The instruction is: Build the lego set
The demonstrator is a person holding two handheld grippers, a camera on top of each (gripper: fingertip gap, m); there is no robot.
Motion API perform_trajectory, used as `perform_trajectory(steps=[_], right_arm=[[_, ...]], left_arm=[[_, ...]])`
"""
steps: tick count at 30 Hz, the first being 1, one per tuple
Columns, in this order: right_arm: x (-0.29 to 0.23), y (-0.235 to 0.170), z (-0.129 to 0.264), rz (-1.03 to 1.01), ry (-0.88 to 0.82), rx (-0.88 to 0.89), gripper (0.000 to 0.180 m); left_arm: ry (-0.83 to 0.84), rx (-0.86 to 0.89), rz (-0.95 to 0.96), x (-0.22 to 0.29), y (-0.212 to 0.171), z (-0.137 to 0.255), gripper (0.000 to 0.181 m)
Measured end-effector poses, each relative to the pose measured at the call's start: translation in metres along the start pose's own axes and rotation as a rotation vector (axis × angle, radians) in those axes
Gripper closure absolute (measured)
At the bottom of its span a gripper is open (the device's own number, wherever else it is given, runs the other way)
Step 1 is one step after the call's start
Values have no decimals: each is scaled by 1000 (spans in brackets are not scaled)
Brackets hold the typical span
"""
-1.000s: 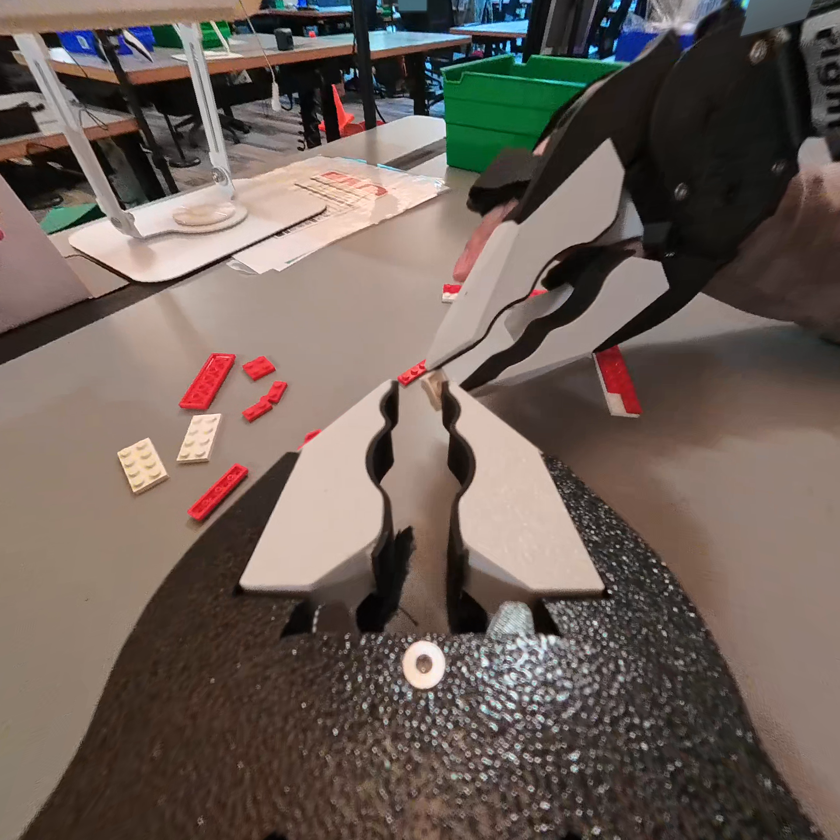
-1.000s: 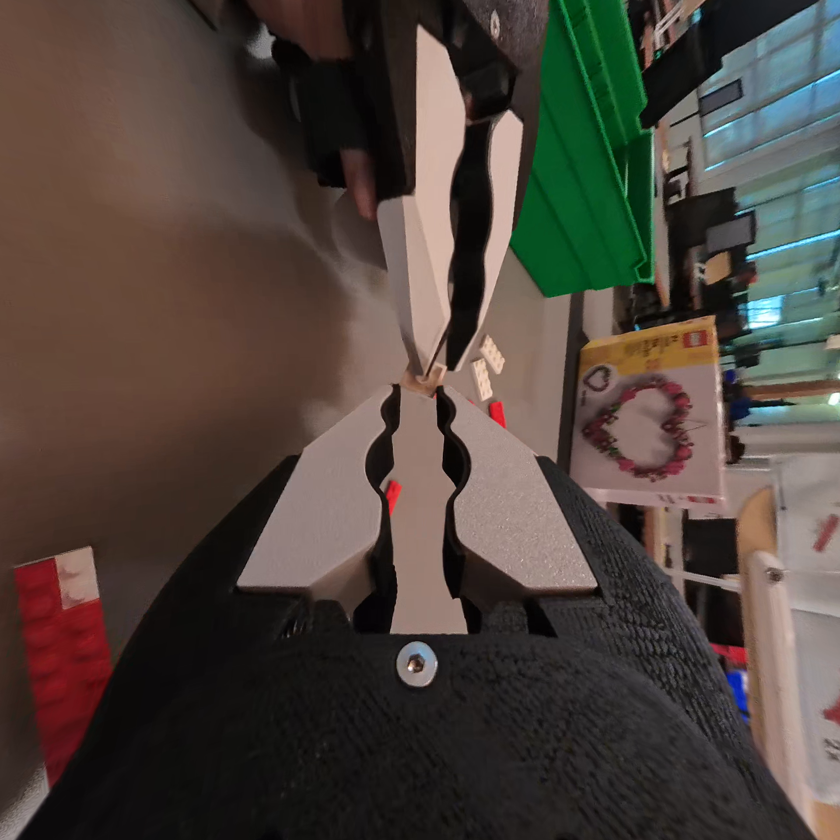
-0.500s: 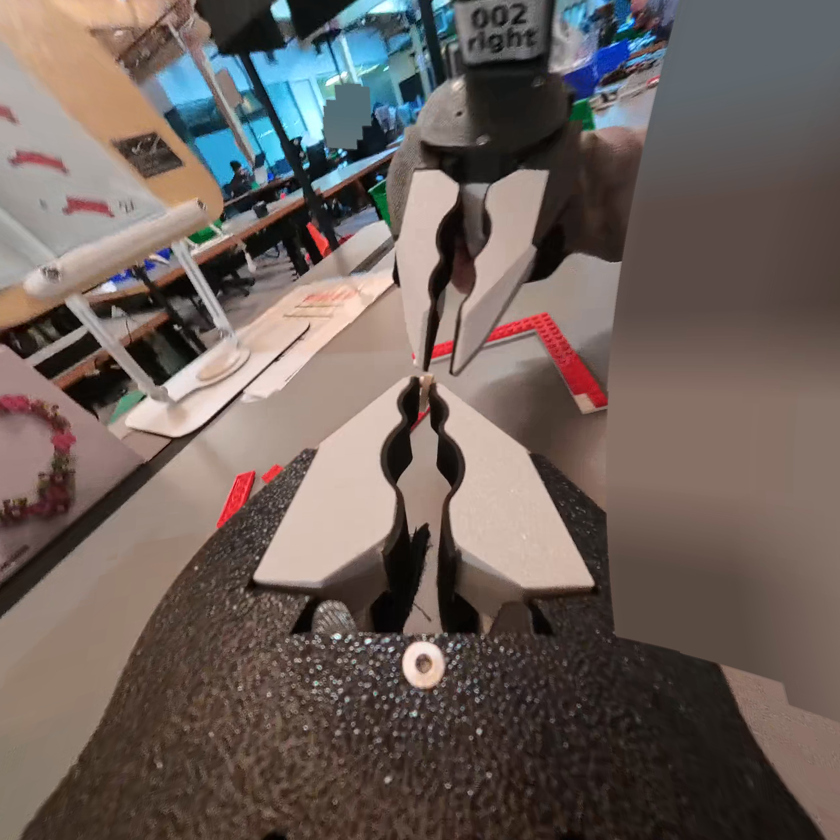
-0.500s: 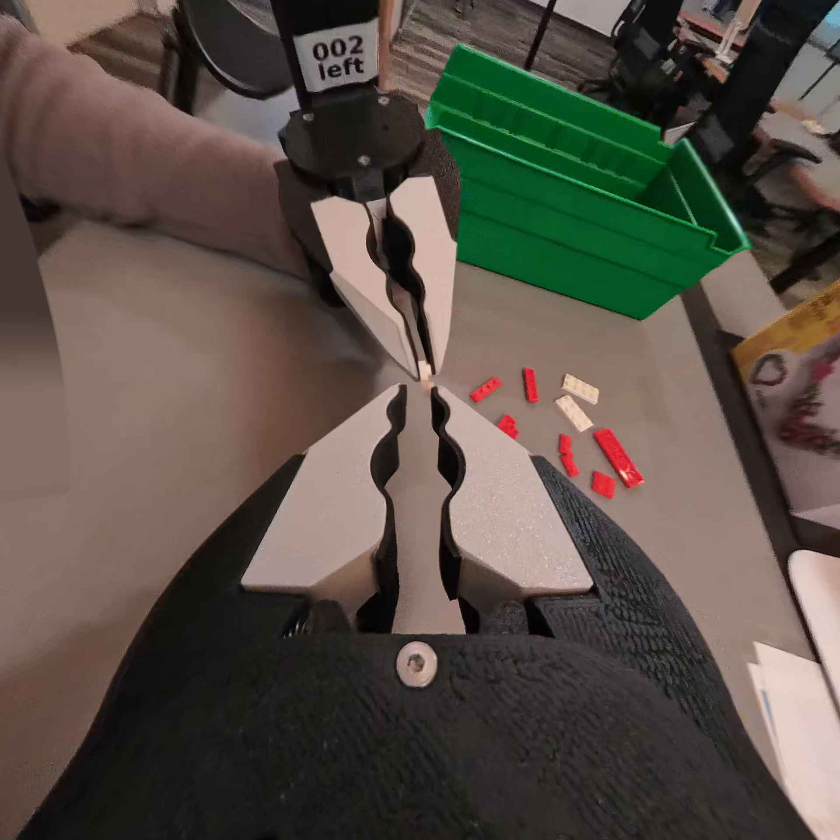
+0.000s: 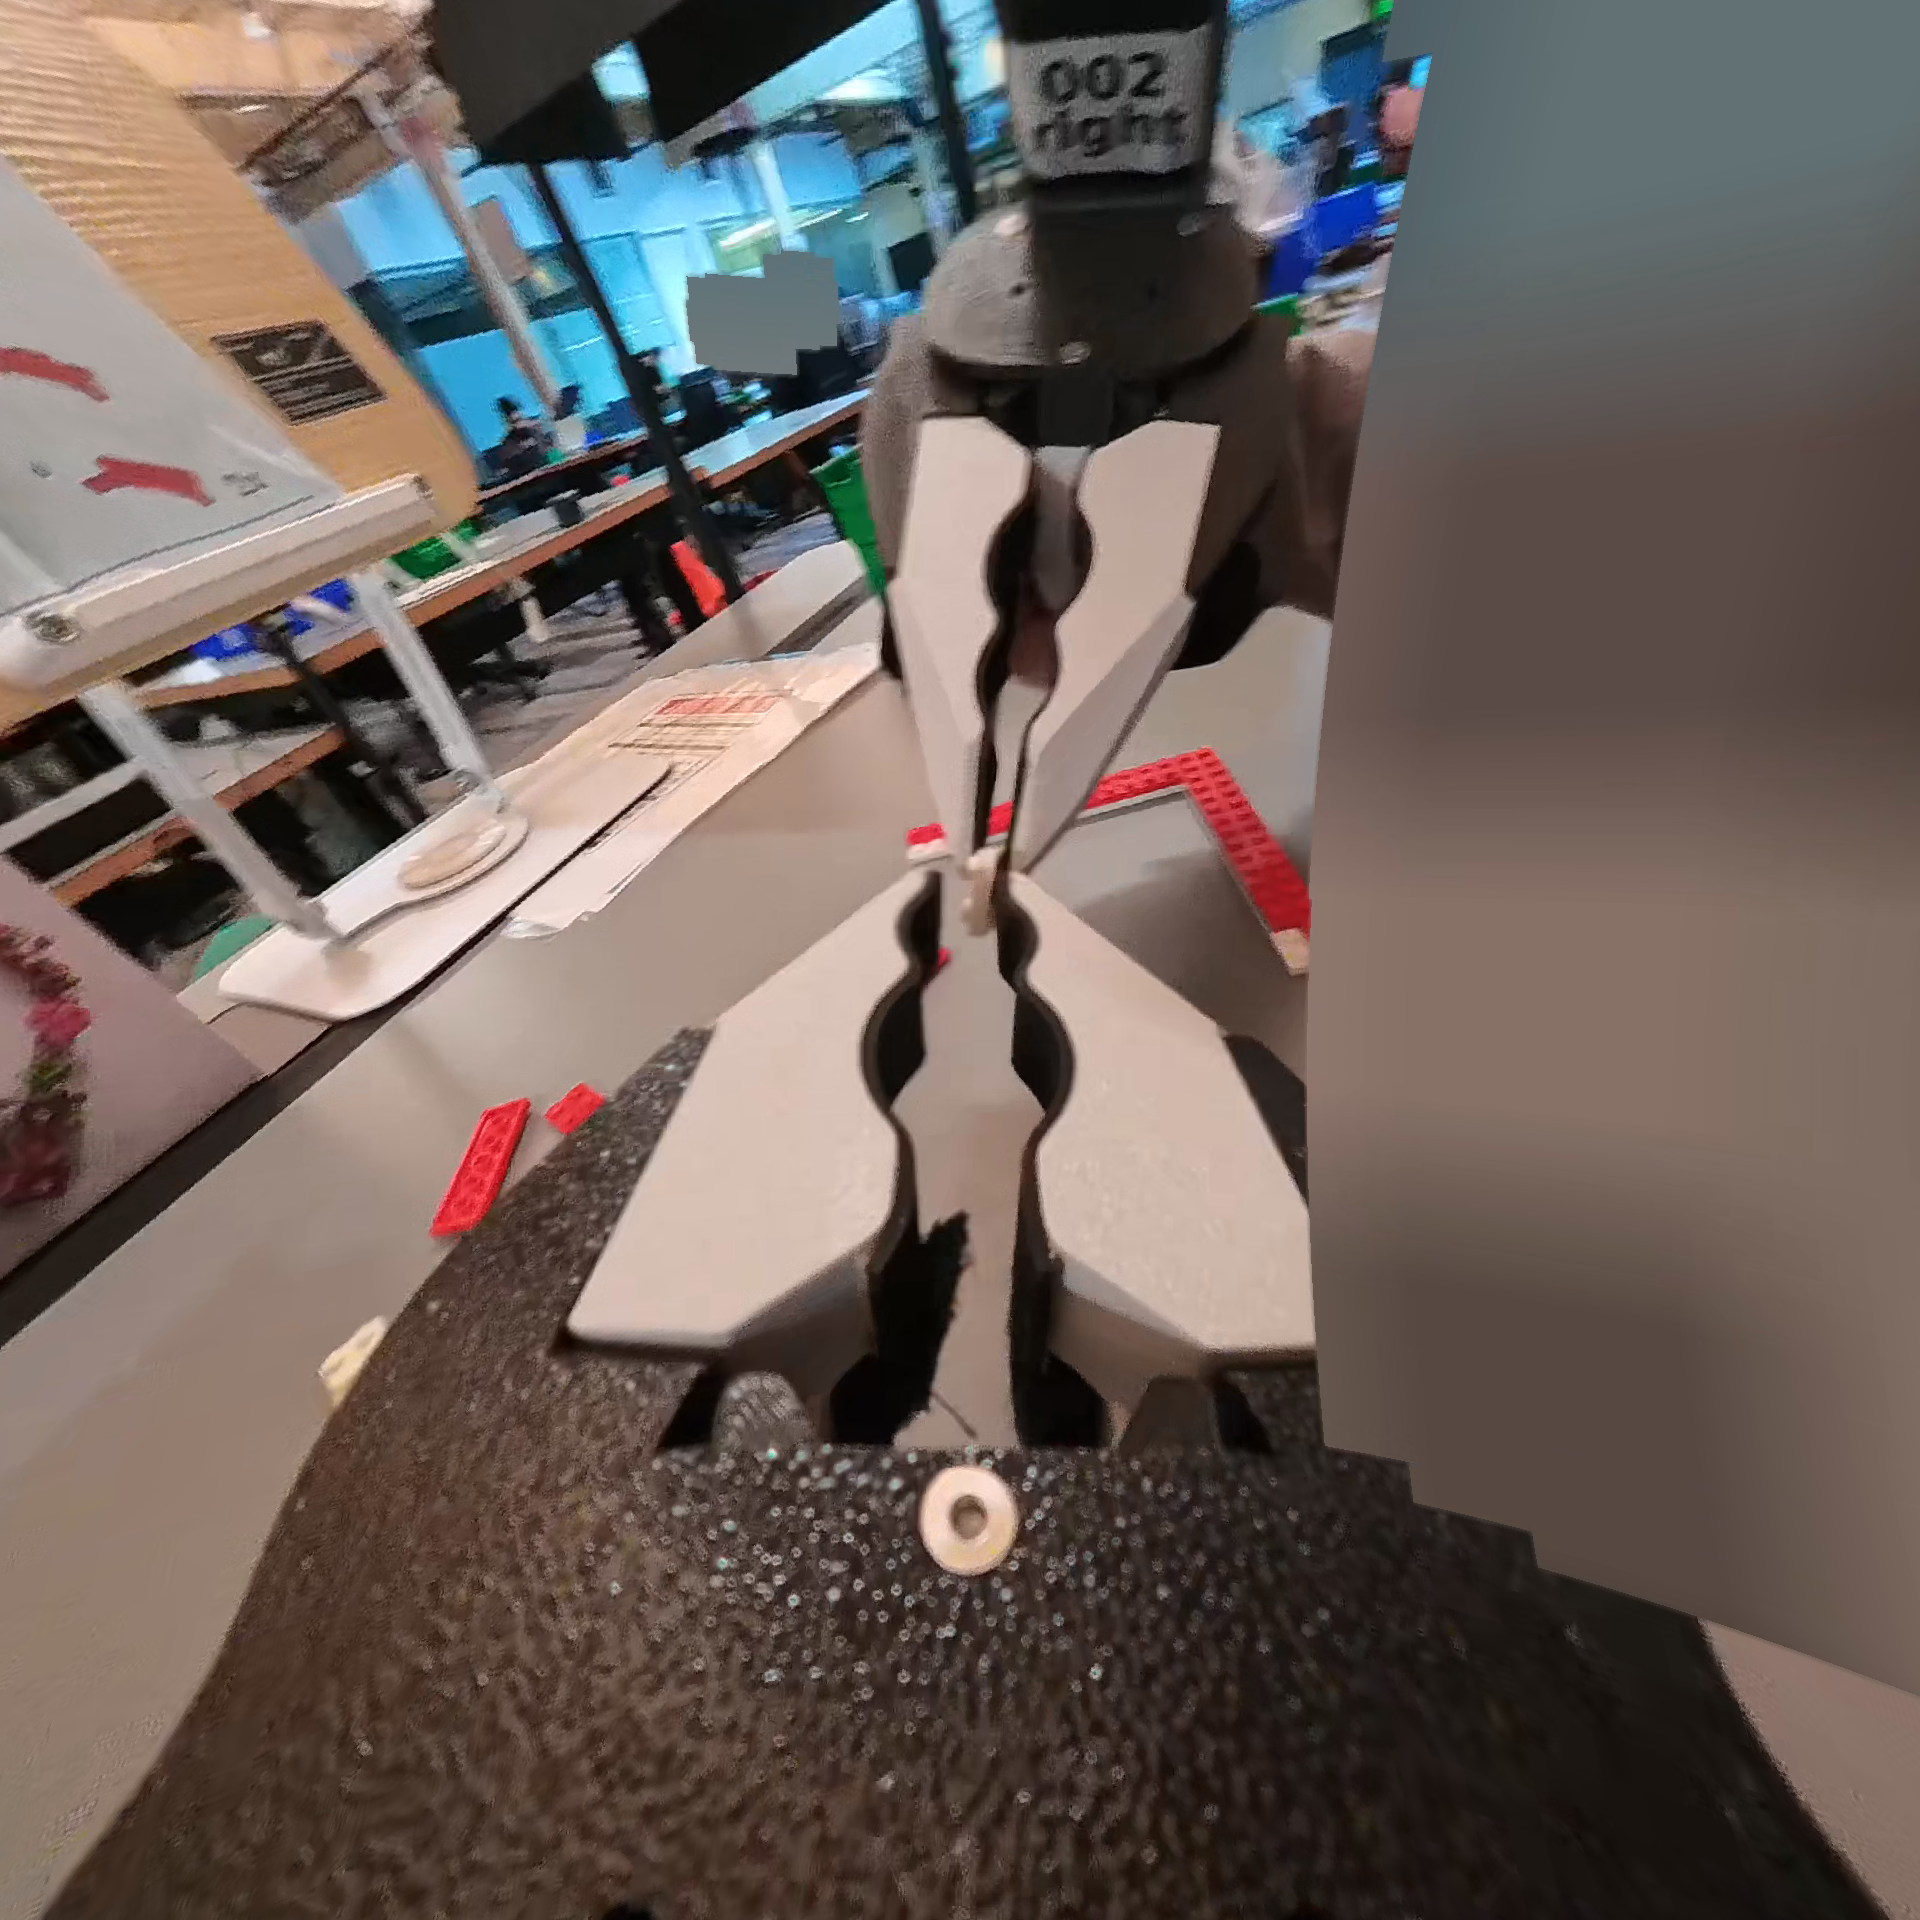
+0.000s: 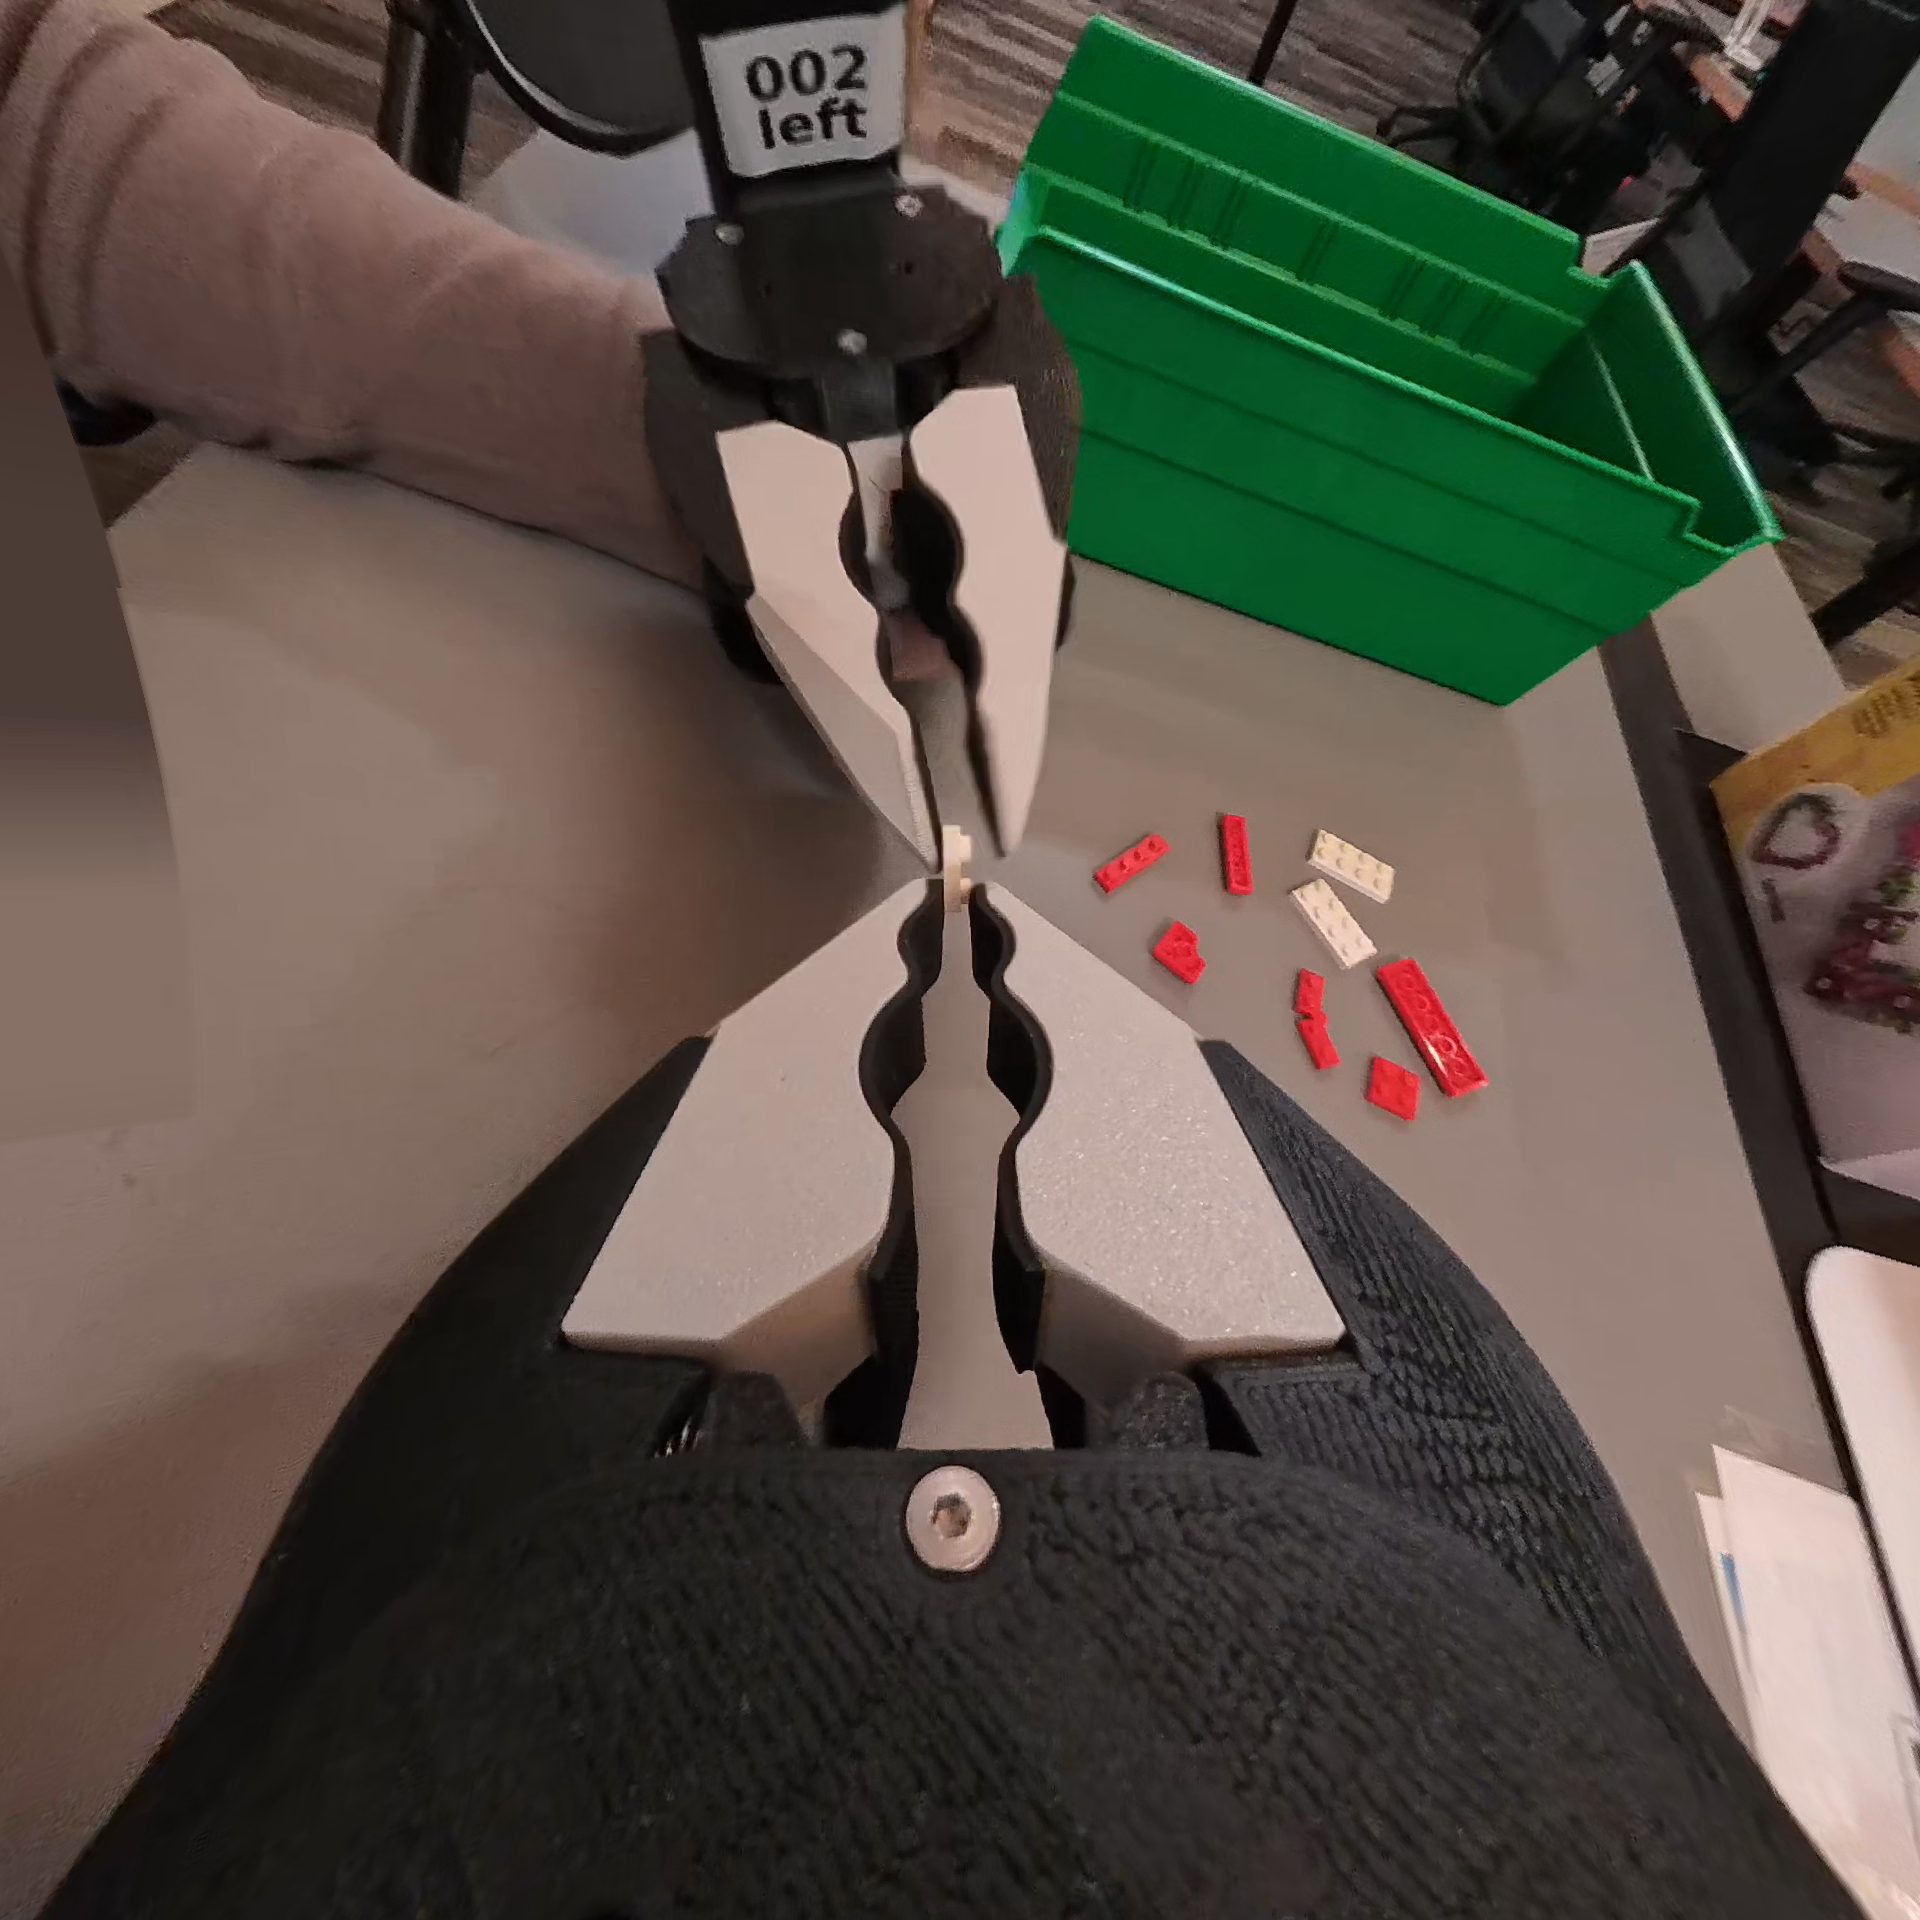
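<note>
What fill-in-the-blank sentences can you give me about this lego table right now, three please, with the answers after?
1. The stacked plastic bins behind the left claw are ___.
2. Beside the flat red lego plates lie ___ flat white lego plates.
3. The small cream lego piece sits ___ the tips of the left claw and the right claw.

Missing words: green; two; between.

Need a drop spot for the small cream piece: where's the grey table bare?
Bare: the wide grey tabletop left of the two claws, bordered by the beige sleeve. Also the strip between the green plastic bin and the scattered red and cream plates. Crowded: that plate cluster, right of the claws.
</note>
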State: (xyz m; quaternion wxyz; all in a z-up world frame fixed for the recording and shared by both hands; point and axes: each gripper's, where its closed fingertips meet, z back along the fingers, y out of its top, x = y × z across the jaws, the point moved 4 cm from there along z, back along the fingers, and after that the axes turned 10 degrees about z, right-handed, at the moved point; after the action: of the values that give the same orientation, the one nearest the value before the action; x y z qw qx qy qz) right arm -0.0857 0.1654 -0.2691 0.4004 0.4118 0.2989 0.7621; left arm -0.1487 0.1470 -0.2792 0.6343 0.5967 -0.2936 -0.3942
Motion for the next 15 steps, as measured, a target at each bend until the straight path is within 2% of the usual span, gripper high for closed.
perform_trajectory(steps=[1,2,9,15], right_arm=[[1,-3,0,2,-11,-27,177],[3,-8,0,7,-22,-71,177],[-3,-43,-16,77,-14,-401,177],[-4,-63,-27,181,-38,-585,176]], left_arm=[[34,-16,4,-4,-2,-1,164],[63,-35,8,-8,-5,-1,161],[172,-64,-2,-22,-10,1,167],[212,-85,-29,-25,-13,1,176]])
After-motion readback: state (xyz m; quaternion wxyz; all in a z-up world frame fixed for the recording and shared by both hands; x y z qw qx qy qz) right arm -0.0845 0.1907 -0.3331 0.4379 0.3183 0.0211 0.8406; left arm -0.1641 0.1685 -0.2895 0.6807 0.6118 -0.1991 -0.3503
